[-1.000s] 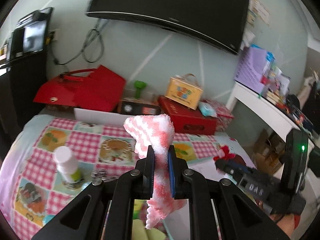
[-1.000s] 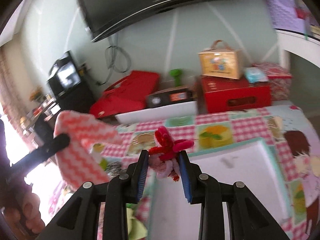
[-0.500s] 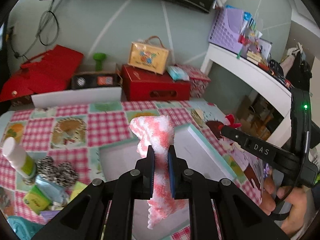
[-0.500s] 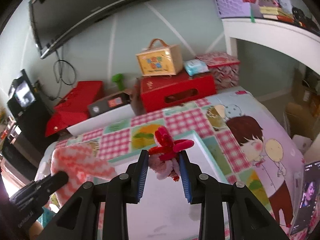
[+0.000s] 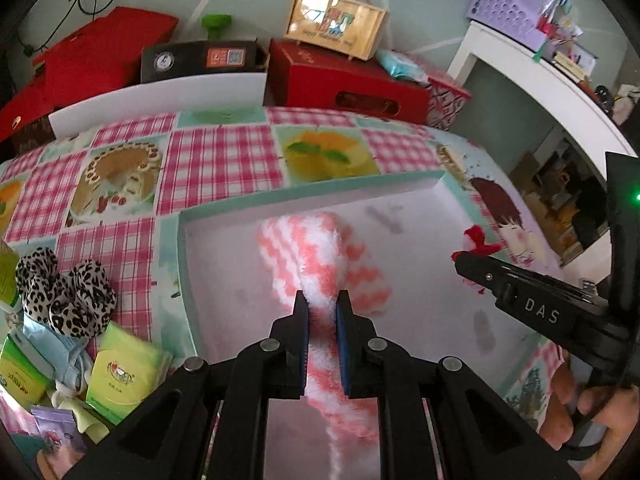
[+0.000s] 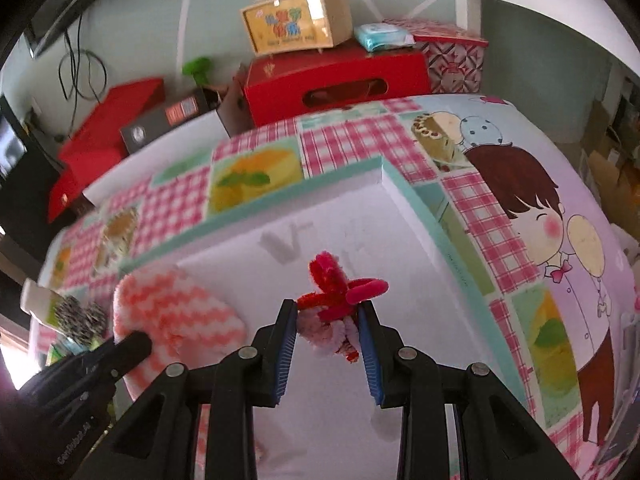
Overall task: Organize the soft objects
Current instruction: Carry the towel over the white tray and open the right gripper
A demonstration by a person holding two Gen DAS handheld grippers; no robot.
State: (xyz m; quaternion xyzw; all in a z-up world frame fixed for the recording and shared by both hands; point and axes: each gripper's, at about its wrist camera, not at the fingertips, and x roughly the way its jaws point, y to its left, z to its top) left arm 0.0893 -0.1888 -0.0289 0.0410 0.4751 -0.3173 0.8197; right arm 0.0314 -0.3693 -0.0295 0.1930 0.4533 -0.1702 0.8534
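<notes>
My left gripper (image 5: 322, 298) is shut on a fluffy pink-and-white zigzag cloth (image 5: 320, 252), which hangs over the inside of a shallow white tray with a mint rim (image 5: 280, 196). In the right wrist view the same cloth (image 6: 176, 312) shows at lower left, over the tray (image 6: 416, 200). My right gripper (image 6: 328, 312) is shut on a red and pink pipe-cleaner toy (image 6: 336, 292), also above the tray's white floor. The right gripper (image 5: 460, 258) with the toy's red tip (image 5: 478, 240) appears at the right of the left wrist view.
A checked tablecloth (image 5: 216, 160) covers the table. Left of the tray lie a leopard-print soft item (image 5: 64, 296), green tissue packs (image 5: 120, 376) and a blue mask. Red boxes (image 5: 344, 80) and a yellow carry box (image 5: 336, 24) stand behind. A white shelf (image 5: 540, 80) is at right.
Both grippers have come down and tilted toward the table, carrying the cloth and the toy from above the tablecloth to low over the tray. Neither grip has altered.
</notes>
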